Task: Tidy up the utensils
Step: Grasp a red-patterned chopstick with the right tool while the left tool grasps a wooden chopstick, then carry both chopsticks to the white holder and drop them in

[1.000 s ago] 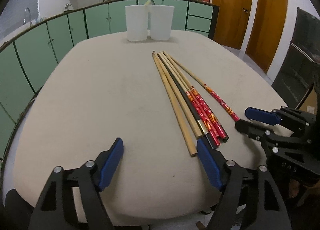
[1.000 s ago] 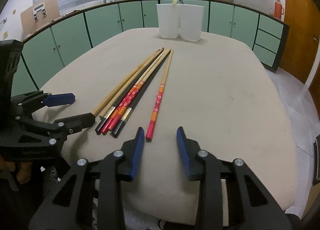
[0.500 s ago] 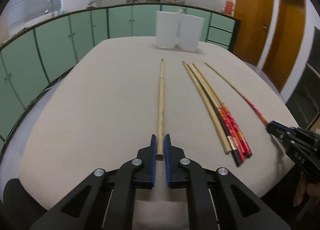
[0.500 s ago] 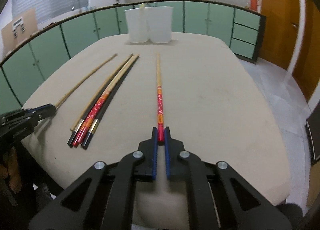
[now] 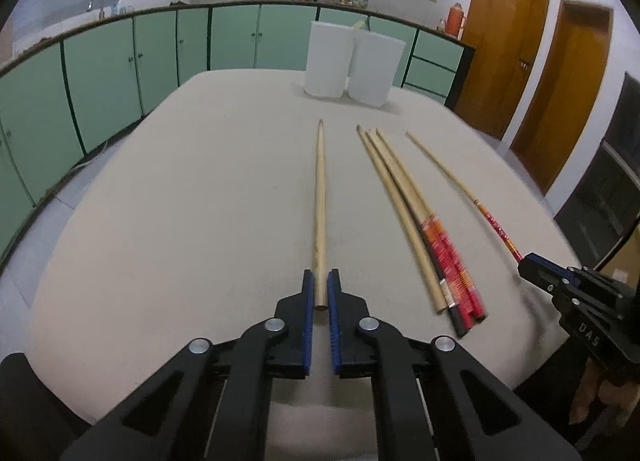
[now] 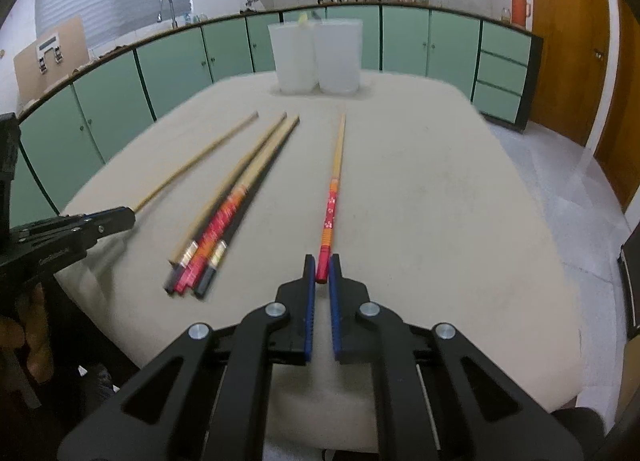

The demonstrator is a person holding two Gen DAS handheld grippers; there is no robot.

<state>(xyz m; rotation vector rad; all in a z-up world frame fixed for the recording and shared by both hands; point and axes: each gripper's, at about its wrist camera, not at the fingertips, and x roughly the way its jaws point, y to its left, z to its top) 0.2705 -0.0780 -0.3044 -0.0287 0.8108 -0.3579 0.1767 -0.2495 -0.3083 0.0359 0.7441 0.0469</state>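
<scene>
both grippers closed since a second ago, left gripper pinching plain chopstick between its fingers, right gripper pinching red chopstick likewise, grasp step done, next likely lift toward cups ahead.

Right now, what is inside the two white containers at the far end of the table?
A small yellowish tip pokes up between the two containers. Their cloudy walls hide the rest, so I cannot tell what else they hold.
</scene>
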